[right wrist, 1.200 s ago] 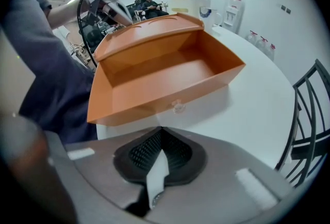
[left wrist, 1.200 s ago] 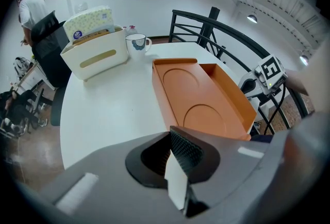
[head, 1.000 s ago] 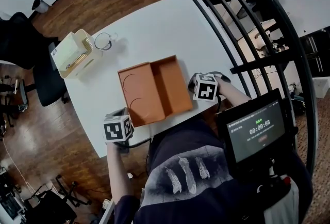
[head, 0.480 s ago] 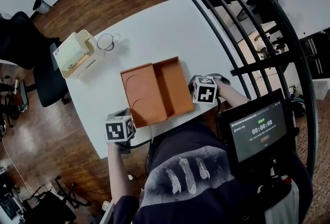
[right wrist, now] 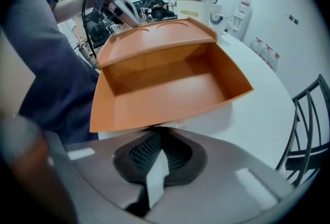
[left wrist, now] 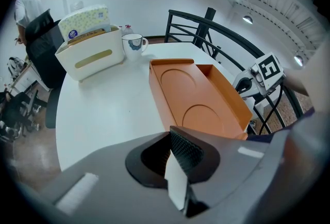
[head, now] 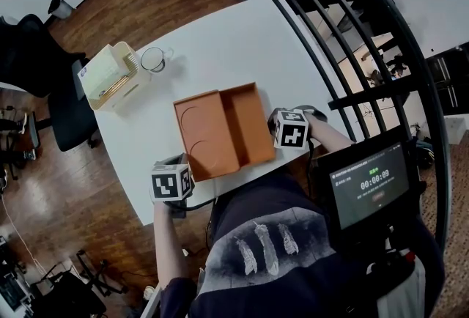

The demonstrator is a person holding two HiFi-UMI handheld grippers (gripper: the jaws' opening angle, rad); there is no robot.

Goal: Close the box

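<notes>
Box is open, sitting near the person's edge of the round white table. Its lid is swung out to the person's left, inner face up, with two round embossed marks showing; the tray half is empty. Left gripper sits at the table edge near the lid's near-left corner, not touching it. In the left gripper view its fingers are pressed together with nothing between them, and the box lies just ahead. Right gripper is just beside the tray's right wall; can't tell if it makes contact. In the right gripper view its fingers are also together and empty, with the box wall right in front of the tips. At the far left of the table: a cream tissue holder with a mug beside it, well apart from the box. A black railing curves past the table's right side.
</notes>
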